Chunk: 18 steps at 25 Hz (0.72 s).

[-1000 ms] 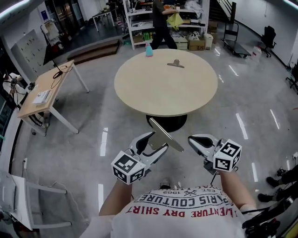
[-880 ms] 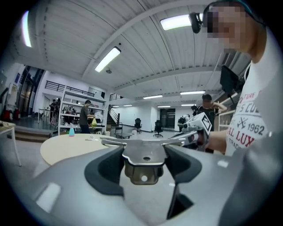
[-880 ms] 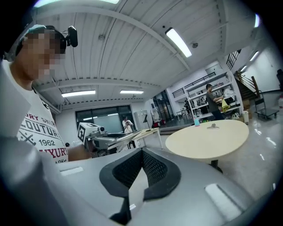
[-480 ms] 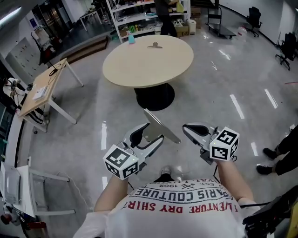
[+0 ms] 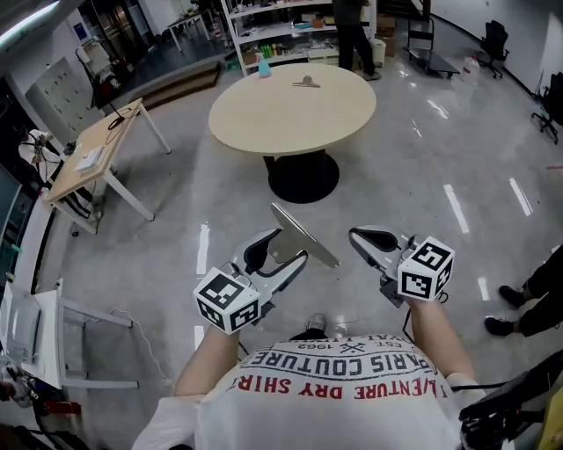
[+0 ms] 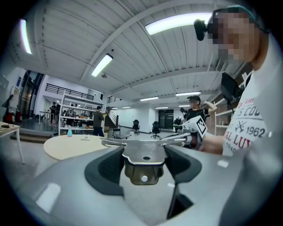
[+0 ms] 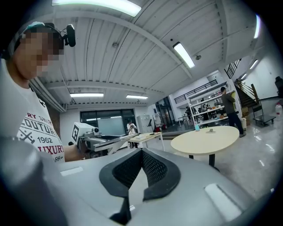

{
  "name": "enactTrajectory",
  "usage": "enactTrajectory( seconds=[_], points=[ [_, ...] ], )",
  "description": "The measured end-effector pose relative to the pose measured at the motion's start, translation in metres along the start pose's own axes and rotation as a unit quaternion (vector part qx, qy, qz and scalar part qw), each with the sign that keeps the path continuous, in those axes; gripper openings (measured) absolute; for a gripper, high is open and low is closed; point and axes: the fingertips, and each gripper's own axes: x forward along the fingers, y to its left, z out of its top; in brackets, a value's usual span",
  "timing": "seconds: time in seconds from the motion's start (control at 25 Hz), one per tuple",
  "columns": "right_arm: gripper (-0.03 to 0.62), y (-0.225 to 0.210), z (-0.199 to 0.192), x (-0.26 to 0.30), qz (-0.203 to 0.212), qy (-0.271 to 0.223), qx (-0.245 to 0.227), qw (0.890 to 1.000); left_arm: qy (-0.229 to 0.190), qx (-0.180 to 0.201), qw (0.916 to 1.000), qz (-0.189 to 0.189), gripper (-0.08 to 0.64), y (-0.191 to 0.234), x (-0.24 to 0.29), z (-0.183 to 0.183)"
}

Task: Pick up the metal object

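The metal object (image 5: 303, 235), a flat grey plate with a small bracket, sits between the jaws of my left gripper (image 5: 283, 250), which is shut on it. In the left gripper view the bracket (image 6: 143, 164) fills the gap between the dark pads, and the plate's edge runs across above it. My right gripper (image 5: 368, 240) hovers just right of the plate without touching it. Its pads (image 7: 132, 170) meet with nothing between them. Both grippers are held above the floor, well short of the round table (image 5: 264, 119).
On the round table's far side lie a small metal clip (image 5: 306, 82) and a blue bottle (image 5: 265, 68). A wooden desk (image 5: 92, 158) stands at the left. Shelves and a standing person (image 5: 354, 26) are behind the table. Someone's legs (image 5: 528, 299) show at the right edge.
The round table has drifted farther off and toward the top of the head view. Both grippers keep their hold and spacing. The person by the shelves has moved right.
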Motion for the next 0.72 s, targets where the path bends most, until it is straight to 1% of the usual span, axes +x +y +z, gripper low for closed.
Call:
enactTrajectory(
  seconds=[0.16, 0.28, 0.48, 0.72],
  points=[
    [-0.005, 0.0011, -0.0029, 0.0027, 0.001, 0.008, -0.006, 1.000, -0.005, 0.000, 0.9999, 0.009, 0.282, 0.0046, -0.0036, -0.0005],
    [-0.005, 0.0004, -0.0024, 0.0026, 0.003, 0.009, -0.007, 1.000, 0.000, 0.002, 0.9999, 0.012, 0.282, 0.0070, -0.0007, -0.0031],
    [-0.005, 0.0028, -0.0093, 0.0031, 0.001, 0.016, -0.014, 1.000, 0.000, -0.003, 0.9999, 0.010, 0.282, 0.0072, -0.0010, -0.0099],
    [-0.005, 0.0011, -0.0045, 0.0019, 0.001, 0.017, -0.016, 1.000, 0.000, -0.006, 1.0000, 0.007, 0.282, 0.0063, 0.0031, -0.0072]
  ],
)
